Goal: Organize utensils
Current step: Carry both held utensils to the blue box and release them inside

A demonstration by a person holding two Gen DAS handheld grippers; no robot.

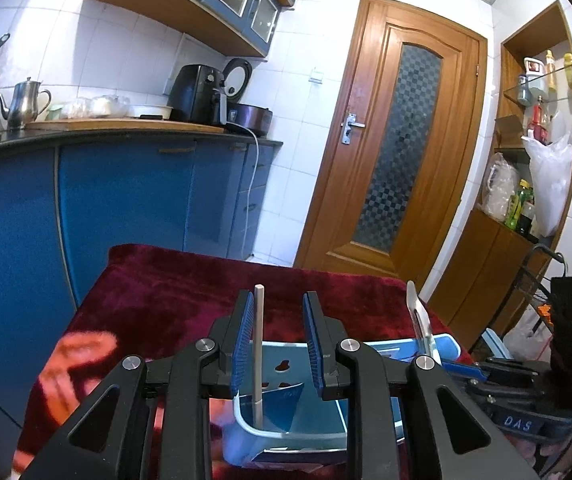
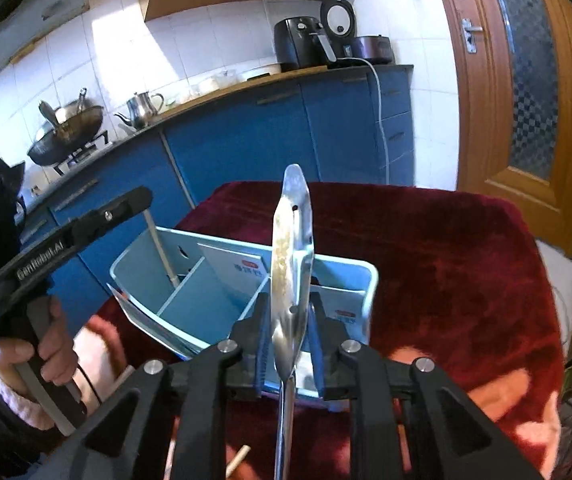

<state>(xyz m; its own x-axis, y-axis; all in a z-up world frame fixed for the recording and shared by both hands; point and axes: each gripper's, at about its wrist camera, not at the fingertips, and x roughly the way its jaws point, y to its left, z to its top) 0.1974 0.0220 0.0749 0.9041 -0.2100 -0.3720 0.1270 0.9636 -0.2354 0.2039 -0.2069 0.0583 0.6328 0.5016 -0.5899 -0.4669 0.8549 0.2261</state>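
A light-blue divided organizer (image 2: pixel 189 248) stands on a dark red cloth. My left gripper (image 1: pixel 277 304) hovers over its left end (image 1: pixel 286 434), jaws apart. A white chopstick (image 1: pixel 258 352) stands upright in that compartment and leans by the left pad; the right pad is clear of it. The same chopstick (image 2: pixel 161 248) rises under the left gripper (image 2: pixel 125 204) in the right wrist view. A metal spoon (image 2: pixel 292 264) stands bowl-up between the pads of my right gripper (image 2: pixel 288 300), with slim gaps on both sides. Its handle end is hidden below. The spoon (image 1: pixel 418 312) pokes up at the organizer's right end.
A loose chopstick (image 2: pixel 237 460) lies on the cloth (image 2: pixel 446 280) near the front edge. A hand (image 2: pixel 45 352) grips the left tool's handle. Blue cabinets (image 1: pixel 125 200) and a counter with a kettle (image 1: pixel 21 104) stand beyond the table; a wooden door (image 1: pixel 398 140) is on the right.
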